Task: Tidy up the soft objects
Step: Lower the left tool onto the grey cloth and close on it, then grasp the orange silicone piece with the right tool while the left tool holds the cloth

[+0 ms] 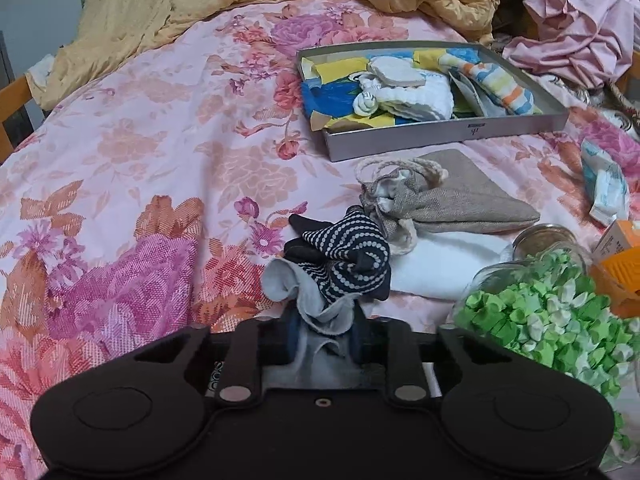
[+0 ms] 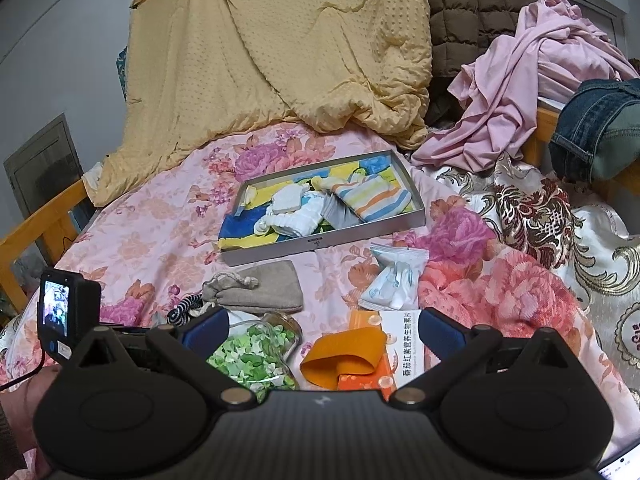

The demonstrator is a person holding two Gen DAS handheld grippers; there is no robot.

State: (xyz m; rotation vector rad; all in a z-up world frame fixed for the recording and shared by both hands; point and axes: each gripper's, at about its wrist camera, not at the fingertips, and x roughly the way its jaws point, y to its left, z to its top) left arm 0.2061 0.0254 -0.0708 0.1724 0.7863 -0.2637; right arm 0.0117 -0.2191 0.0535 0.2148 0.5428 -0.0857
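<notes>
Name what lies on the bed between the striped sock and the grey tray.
In the left wrist view, a beige drawstring pouch lies between the striped sock and the grey tray.

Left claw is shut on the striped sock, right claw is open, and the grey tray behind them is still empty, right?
Not quite: the grey tray is not empty; it already holds folded cloths and socks, as the left wrist view shows. The rest stands: the left claw is shut on the striped sock, and the right claw is open.
</notes>
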